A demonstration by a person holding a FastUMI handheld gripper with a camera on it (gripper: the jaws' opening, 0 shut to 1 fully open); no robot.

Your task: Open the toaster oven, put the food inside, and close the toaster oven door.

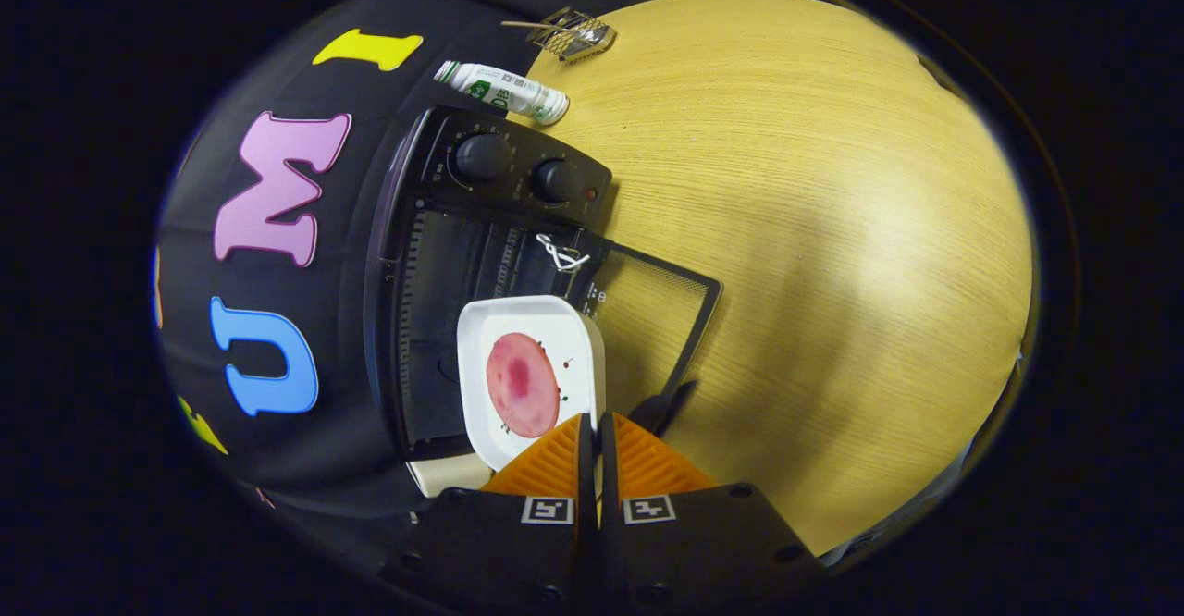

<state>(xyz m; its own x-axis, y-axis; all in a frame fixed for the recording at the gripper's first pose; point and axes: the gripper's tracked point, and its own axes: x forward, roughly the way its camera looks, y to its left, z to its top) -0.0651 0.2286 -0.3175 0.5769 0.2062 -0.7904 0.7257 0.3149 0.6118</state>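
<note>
One white plate (532, 320) bearing one pink slice of food (522, 385) is pinched by its rim between the closed fingers of the gripper (595, 426), at the mouth of one toaster oven (444, 255) whose glass door (657, 311) is folded open; two knobs (482, 155) are seen above. Beyond, one bottle (504, 91) and one wire rack (572, 33) are laid on the wooden table (832, 227).

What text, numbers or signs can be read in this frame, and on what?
No text is readable.
Bottle label: print too blurred to read.
Toaster oven dial markings: too small to read.
Oven door white marks near the hinge: too small to read.
Claw, shut on the rim of the white tray: square coded markers, no words.
</note>
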